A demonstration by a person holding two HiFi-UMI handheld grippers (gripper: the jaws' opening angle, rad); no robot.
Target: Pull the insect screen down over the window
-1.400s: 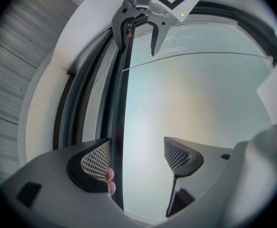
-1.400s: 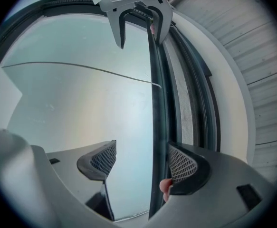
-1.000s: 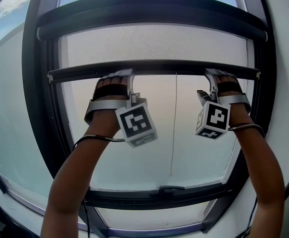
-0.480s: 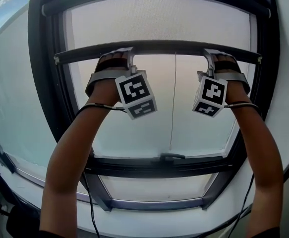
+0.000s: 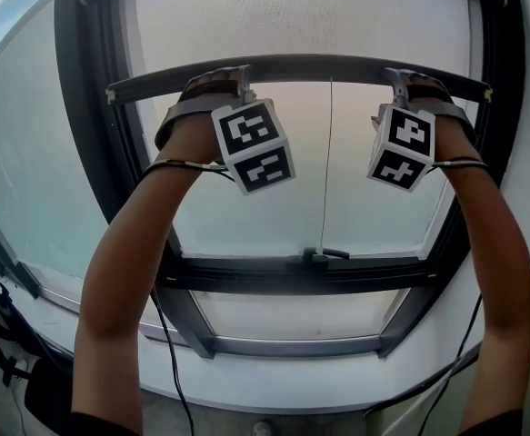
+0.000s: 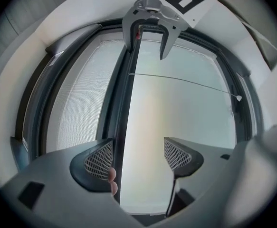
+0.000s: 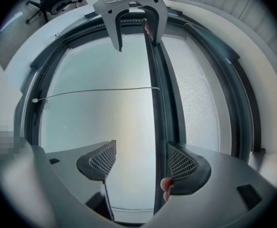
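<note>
Insect screen of pale woven mesh (image 5: 292, 16) covers only the top of the window (image 5: 274, 198), its dark metal pull bar (image 5: 310, 66) well above the dark frame's lower rail (image 5: 246, 275). Our left gripper (image 6: 138, 156) and right gripper (image 7: 140, 163) hook it near either end, jaws apart, bar against one pad, unclamped. We should draw both ends down evenly, keeping it level.

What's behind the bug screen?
Behind the screen only pale, bright light shows through its mesh. The mesh blurs out anything outside. Below its bar, the bare glass looks hazy too.
</note>
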